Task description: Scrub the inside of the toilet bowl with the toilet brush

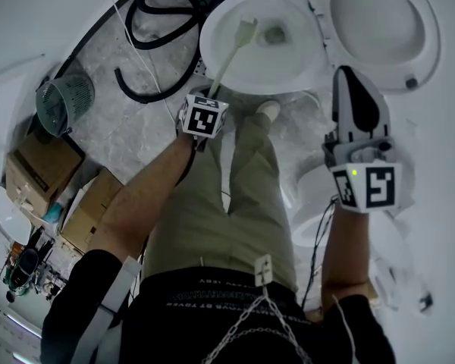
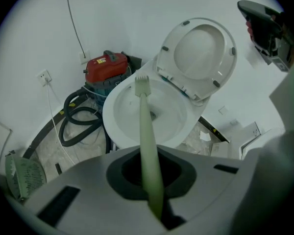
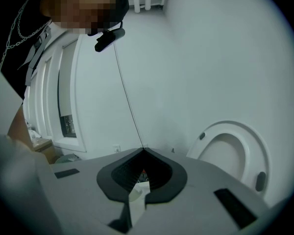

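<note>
The white toilet bowl (image 1: 212, 51) stands open at the top of the head view, its seat and lid (image 1: 379, 21) raised to the right. A pale green toilet brush (image 1: 229, 55) reaches into the bowl, its head near the drain. My left gripper (image 1: 212, 93) is shut on the brush handle, just in front of the bowl's near rim. The left gripper view shows the handle (image 2: 149, 155) running out between the jaws to the bristles (image 2: 142, 82) over the bowl (image 2: 112, 126). My right gripper (image 1: 349, 74) hangs right of the bowl, shut and holding nothing; its view (image 3: 143, 150) faces the wall and seat (image 3: 235, 151).
A red vacuum (image 2: 105, 65) and coiled black hose (image 1: 155, 21) lie left of the toilet. A mesh basket (image 1: 64, 97) and cardboard boxes (image 1: 38, 165) stand further left. The person's leg (image 1: 235, 180) and shoe (image 1: 267, 111) are right before the bowl.
</note>
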`<state>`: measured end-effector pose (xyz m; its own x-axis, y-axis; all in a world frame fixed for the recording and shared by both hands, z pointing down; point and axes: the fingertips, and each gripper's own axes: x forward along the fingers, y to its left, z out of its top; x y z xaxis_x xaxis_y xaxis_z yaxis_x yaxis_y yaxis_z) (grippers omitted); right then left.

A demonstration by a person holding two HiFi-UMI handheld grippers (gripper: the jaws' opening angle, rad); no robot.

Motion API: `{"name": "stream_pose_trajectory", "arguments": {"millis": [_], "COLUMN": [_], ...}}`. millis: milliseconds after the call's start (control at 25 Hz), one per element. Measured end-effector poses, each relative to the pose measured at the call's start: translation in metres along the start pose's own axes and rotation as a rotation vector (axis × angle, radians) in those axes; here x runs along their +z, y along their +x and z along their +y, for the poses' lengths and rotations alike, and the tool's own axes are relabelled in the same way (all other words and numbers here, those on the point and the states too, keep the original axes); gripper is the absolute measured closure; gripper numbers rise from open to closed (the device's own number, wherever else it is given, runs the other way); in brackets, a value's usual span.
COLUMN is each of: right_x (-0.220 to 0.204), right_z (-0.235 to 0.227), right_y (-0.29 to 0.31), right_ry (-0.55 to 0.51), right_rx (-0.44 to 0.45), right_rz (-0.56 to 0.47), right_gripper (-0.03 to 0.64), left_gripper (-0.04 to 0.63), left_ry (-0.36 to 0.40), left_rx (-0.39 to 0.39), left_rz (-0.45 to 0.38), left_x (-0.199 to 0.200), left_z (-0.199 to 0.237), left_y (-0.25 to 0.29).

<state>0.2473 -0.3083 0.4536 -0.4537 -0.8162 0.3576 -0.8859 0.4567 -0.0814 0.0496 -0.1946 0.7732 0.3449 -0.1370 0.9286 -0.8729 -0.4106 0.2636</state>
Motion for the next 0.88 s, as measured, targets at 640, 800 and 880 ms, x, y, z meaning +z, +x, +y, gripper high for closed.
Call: {"name": "stream_pose_trajectory", "arguments": {"millis": [640, 800, 880], "right_x": [-0.007, -0.009, -0.011], "right_z": [-0.006, -0.009, -0.013], "right_y": [0.024, 0.024, 0.024], "right_ry": [0.011, 0.006, 0.010], "right_rx": [0.061, 0.063, 0.057], "right_rz": [0.032, 0.041, 0.043], "right_gripper": [0.614, 0.614, 0.614], "left_gripper": [0.595, 0.595, 0.595], "left_ry": [-0.141, -0.202, -0.177], "left_rx": [0.103, 0.041, 0.053], "left_rz": [0.195, 0.216, 0.211], "left_x": [-0.004, 0.001, 0.011], "left_z": [0.043, 0.035, 0.038], "left_y": [0.045, 0.063, 0.067]}}
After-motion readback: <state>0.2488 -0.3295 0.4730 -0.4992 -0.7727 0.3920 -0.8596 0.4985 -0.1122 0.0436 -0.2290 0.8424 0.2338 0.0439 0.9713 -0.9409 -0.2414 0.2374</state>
